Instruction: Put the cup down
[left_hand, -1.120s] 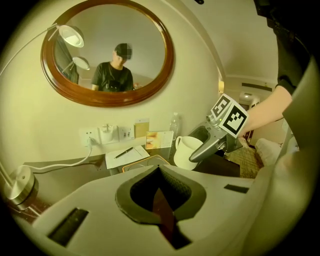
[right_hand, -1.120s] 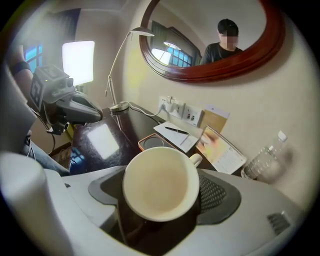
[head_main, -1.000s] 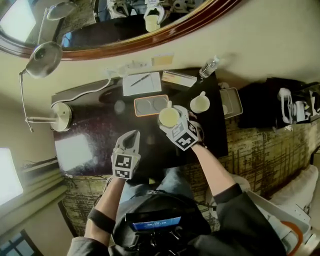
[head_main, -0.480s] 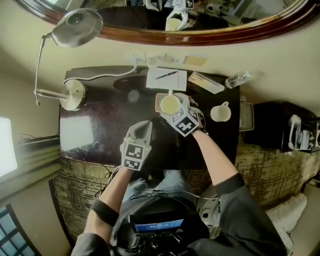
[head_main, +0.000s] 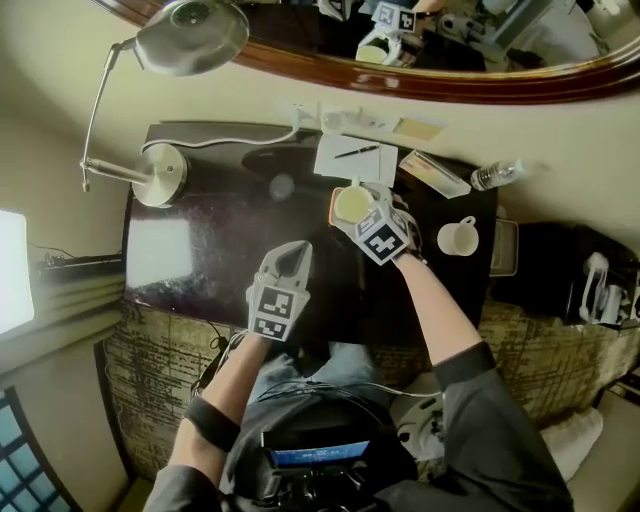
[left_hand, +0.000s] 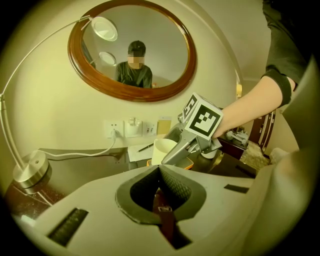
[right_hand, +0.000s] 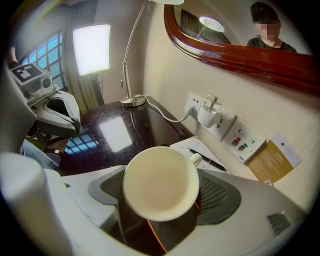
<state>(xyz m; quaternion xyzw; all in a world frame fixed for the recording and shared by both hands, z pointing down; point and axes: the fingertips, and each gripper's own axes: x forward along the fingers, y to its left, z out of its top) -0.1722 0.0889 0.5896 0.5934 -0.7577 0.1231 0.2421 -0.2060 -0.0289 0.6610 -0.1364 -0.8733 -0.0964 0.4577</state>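
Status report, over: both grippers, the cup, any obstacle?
Left gripper shut, empty. Right gripper shut on cup. Cup upright above orange tray, not yet released. No obstacle seen under it.

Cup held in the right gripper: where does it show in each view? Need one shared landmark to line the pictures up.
Head view: cup just above centre, right of the middle line.
Left gripper view: cup near centre, slightly below the middle.
Right gripper view: cup lower centre, between the jaws, mouth toward the camera.
Shared landmark: lamp base, at left, far left, upper centre-left.
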